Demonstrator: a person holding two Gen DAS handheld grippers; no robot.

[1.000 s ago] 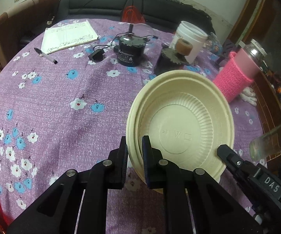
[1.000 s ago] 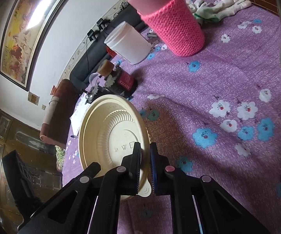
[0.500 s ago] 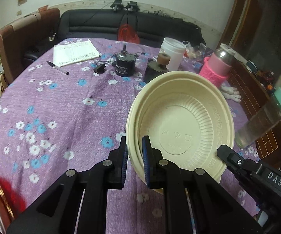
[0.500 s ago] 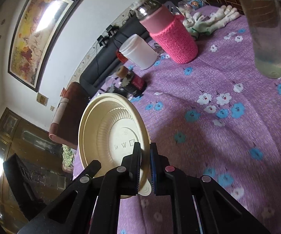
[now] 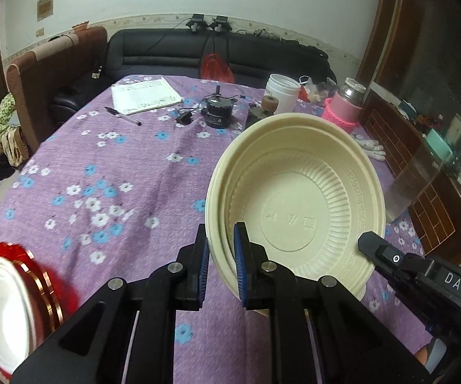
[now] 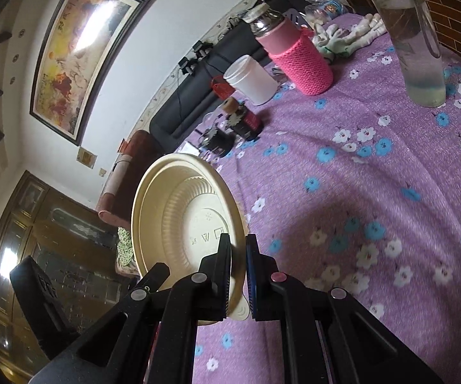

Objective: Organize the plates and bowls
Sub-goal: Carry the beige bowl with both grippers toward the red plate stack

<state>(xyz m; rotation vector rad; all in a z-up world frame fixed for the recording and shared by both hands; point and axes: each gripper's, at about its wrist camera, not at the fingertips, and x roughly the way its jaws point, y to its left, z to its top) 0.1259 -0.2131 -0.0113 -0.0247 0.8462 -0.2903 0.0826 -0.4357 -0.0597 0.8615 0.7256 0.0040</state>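
Both the left gripper [image 5: 221,256] and the right gripper [image 6: 238,268] pinch the cream bowl [image 5: 297,204] by opposite rims, fingers nearly closed, above the desk [image 5: 118,172].

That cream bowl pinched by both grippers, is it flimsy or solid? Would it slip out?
The cream bowl looks like thin moulded disposable ware, with a ribbed wall and stamped symbols, so it is probably very light and a bit bendy. The left gripper and right gripper each pinch only its rim, so it might flex or pivot. The jaws' ridged pads likely limit slipping.
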